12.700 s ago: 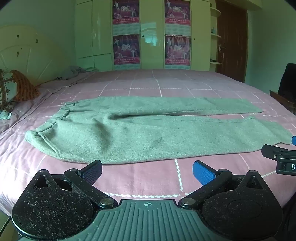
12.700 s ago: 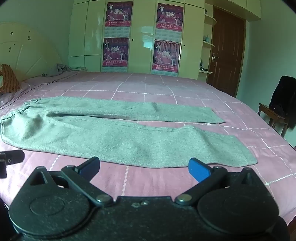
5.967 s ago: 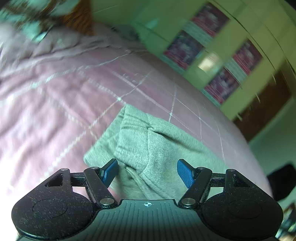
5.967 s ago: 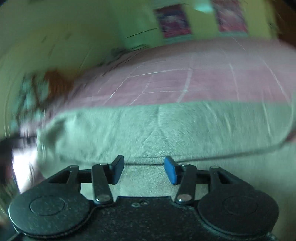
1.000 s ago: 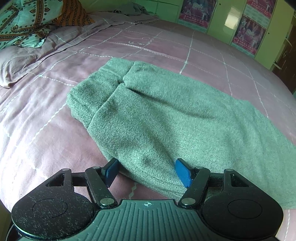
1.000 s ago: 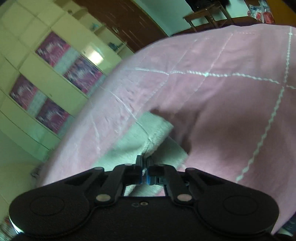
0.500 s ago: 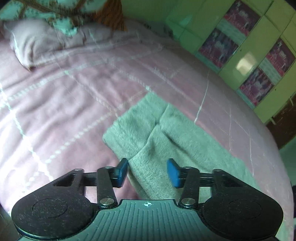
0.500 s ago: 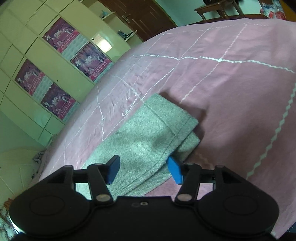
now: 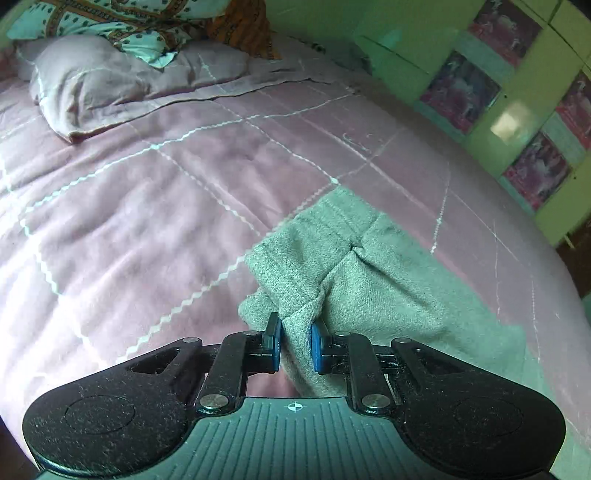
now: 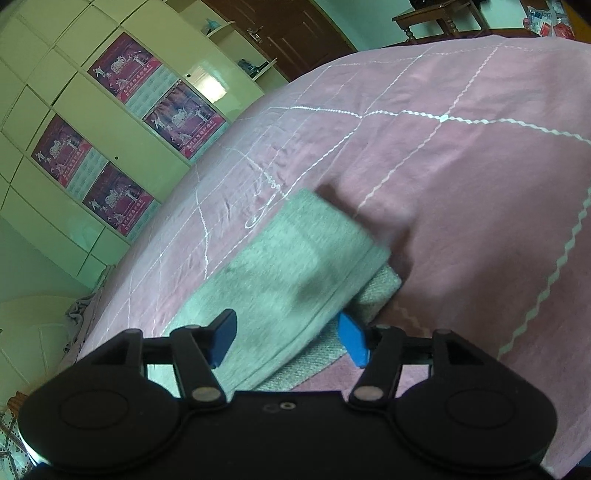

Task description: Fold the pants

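Note:
The grey-green pants (image 9: 388, 280) lie on the pink bed, legs laid one on the other. In the left wrist view my left gripper (image 9: 295, 334) is shut on a bunched fold at the near corner of the waist end, and the cloth wrinkles toward the blue pads (image 9: 274, 341). In the right wrist view the stacked leg cuffs (image 10: 295, 258) rest flat on the cover. My right gripper (image 10: 288, 334) straddles their near edge; its jaws are opening and the blue fingertips (image 10: 352, 338) stand apart from the cloth.
The pink quilted bed cover (image 9: 147, 221) spreads wide to the left of the pants. A pillow (image 9: 110, 85) and patterned cloth lie at the headboard end. A yellow wardrobe with posters (image 10: 110, 110), a dark door (image 10: 295, 22) and a wooden chair (image 10: 443, 18) stand beyond the bed.
My left gripper slid along the waist end and closed on a pinch of cloth. My right gripper went from shut to open, letting go of the leg cuffs, which now lie flat.

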`<state>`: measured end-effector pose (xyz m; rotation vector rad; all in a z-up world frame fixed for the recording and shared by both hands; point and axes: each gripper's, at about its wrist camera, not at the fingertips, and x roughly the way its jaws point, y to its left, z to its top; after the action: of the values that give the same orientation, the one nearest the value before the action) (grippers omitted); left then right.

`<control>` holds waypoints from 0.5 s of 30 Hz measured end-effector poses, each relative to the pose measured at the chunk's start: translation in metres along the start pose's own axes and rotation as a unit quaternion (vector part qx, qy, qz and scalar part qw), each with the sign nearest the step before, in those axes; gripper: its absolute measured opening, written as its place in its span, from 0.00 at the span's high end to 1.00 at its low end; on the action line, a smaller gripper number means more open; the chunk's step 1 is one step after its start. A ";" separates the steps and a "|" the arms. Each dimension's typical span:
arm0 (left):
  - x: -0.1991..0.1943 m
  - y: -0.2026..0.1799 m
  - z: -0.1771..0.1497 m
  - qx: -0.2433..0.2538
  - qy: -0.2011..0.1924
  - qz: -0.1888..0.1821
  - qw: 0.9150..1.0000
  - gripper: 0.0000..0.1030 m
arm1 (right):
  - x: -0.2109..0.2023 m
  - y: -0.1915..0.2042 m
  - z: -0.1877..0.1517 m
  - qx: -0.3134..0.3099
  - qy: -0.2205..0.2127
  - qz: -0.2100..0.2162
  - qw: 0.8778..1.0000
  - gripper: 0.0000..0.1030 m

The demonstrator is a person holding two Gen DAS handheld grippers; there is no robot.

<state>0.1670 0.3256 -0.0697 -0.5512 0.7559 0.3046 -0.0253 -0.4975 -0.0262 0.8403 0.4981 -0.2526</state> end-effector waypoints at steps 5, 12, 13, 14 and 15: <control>-0.002 -0.014 0.001 0.059 0.010 0.015 0.998 0.83 | 0.001 -0.006 0.005 0.023 -0.006 0.004 1.000 0.51; -0.006 -0.014 0.003 0.055 0.011 0.015 0.998 0.82 | -0.004 -0.002 0.009 0.003 -0.016 -0.005 1.000 0.95; -0.006 -0.014 0.003 0.055 0.012 0.016 0.998 0.82 | 0.002 -0.008 0.009 0.018 0.003 -0.022 1.000 0.92; -0.006 -0.014 0.003 0.056 0.013 0.016 0.998 0.82 | 0.006 -0.014 0.010 0.038 0.017 -0.032 0.999 0.88; -0.006 -0.014 0.003 0.059 0.014 0.016 0.998 0.82 | 0.001 -0.015 0.010 0.049 0.013 -0.026 0.998 0.76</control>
<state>0.1708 0.3153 -0.0588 -0.4329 0.8046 0.2811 -0.0268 -0.5154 -0.0309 0.9281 0.5357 -0.3165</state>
